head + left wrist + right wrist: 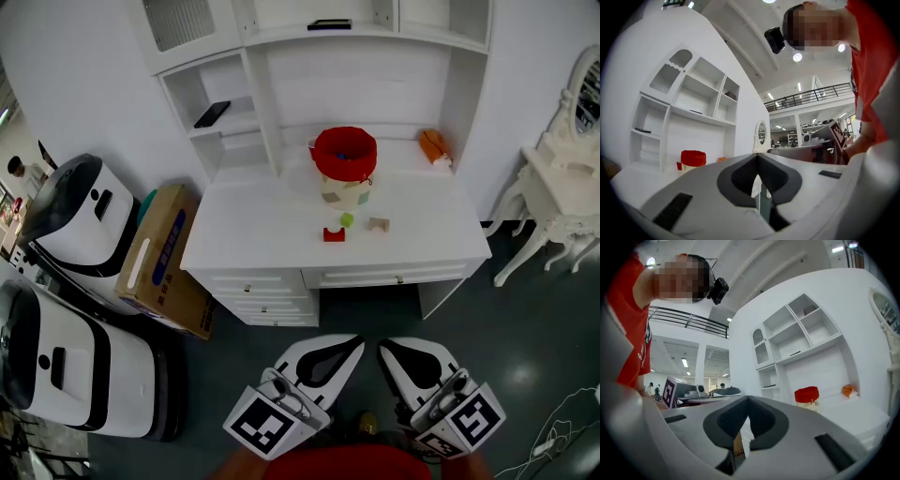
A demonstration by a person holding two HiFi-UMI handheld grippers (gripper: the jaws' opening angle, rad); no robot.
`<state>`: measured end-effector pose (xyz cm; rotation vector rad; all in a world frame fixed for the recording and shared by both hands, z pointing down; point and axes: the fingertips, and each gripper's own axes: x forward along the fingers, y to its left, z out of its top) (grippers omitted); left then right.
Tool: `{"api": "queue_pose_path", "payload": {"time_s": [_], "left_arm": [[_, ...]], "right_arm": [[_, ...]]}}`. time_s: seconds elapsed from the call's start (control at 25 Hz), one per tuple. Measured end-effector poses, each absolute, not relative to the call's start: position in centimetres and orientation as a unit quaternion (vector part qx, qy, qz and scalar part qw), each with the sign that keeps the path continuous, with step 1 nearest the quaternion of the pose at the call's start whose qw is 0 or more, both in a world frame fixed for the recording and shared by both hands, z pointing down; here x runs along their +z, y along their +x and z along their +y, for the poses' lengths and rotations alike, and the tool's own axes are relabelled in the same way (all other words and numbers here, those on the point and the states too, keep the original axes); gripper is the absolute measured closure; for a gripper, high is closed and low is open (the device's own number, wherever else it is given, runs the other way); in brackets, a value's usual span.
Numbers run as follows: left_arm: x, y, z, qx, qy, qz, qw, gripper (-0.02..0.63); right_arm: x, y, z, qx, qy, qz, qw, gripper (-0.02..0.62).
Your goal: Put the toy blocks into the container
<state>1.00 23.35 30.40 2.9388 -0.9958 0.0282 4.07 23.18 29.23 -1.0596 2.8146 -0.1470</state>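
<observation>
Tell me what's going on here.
A person stands back from the white desk, a gripper in each hand. The left gripper and right gripper are both shut, empty and held level. A red block, a green block and a tan block lie on the desk before the red-rimmed container, untouched.

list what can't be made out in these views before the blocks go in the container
- Container contents: head view, too small and shadowed under its red rim.
- Red block, green block, tan block: unseen in both gripper views, apparently behind the left tool and right tool.
- Orange item at the back of the desk: too small to identify in any view.
- Drawers: head view, closed, contents hidden.
</observation>
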Motion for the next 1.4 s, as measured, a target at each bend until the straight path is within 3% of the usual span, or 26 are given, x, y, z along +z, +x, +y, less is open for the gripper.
{"api": "queue_pose_path", "payload": {"time_s": [0.76,1.4], "left_arm": [[30.3,-4.8,18.1,-0.016,0.956,-0.294,0.021,0.592],[31.8,-1.9,5.7,-0.013,0.946,-0.324,0.007,0.592]], "right_arm": [[29.4,-0.3,18.8,-0.048,-0.401,0.914,0.043,0.578],[30.8,2.8,5.4,-0.019,-0.385,0.923,0.017,0.577]]}}
